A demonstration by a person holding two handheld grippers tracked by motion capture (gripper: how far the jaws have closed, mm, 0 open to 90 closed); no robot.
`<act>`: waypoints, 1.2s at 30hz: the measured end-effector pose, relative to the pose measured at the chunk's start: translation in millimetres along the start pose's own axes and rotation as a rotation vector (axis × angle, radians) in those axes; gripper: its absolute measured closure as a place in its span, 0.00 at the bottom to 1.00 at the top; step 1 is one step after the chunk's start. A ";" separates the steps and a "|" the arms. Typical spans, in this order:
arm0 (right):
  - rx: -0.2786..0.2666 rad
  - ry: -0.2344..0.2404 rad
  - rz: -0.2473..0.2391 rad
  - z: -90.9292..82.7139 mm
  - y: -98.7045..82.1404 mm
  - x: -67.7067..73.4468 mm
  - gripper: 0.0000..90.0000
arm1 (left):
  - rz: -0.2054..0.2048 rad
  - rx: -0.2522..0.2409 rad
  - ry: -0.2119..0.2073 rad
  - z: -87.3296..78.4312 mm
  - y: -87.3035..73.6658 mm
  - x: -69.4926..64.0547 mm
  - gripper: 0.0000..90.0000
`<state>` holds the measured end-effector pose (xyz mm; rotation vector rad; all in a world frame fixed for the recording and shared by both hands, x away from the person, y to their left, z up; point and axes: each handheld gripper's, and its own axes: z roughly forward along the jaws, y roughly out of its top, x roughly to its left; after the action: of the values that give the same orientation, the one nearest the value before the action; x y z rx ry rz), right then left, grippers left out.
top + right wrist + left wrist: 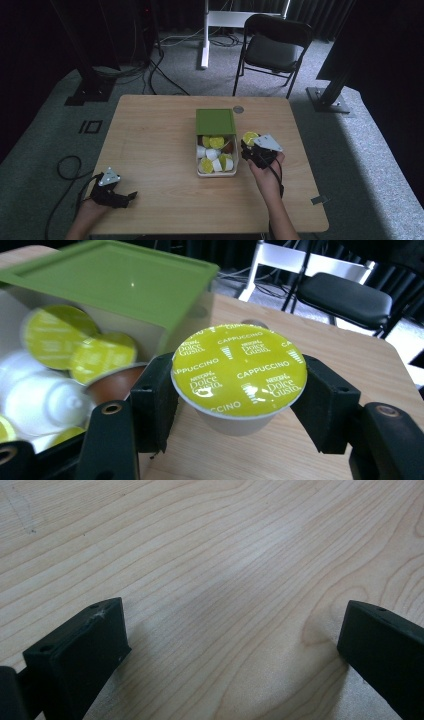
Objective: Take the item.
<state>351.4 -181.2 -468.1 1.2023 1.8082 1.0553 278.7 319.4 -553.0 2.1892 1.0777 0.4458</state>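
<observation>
Tabletop [150, 150]: bare wood over the whole left half; the box sits right of the middle, well back from the near edge.
Right tool [253, 146]: just beside the box's right wall, over open wood, with free room out to the right edge.
Right tool grip: jaws closed on the capsule [239, 371], pads pressing its sides, yellow-green foil lid facing up.
Left tool [131, 195]: near the front left corner, jaws spread wide with nothing between them, only wood grain below.
Box [217, 173]: white, open; its green lid [215, 121] covers the far part.
Box contents [215, 155]: yellow-green-topped capsules, white ones, one brown.
</observation>
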 end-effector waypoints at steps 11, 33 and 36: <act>0.061 -0.004 0.054 18.9 -24.0 -10.1 0.43 | 0.000 0.000 0.000 0.0 0.0 0.0 0.01; 0.187 -0.029 0.151 52.5 -65.4 -24.7 0.43 | 0.000 0.000 0.000 0.0 0.0 0.0 0.01; 0.197 -0.039 0.157 55.7 -68.5 -27.8 0.43 | 0.000 0.000 0.000 0.0 0.0 0.0 0.01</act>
<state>384.3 -210.0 -549.7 1.4934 1.8451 0.9486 278.7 319.4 -553.0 2.1888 1.0778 0.4458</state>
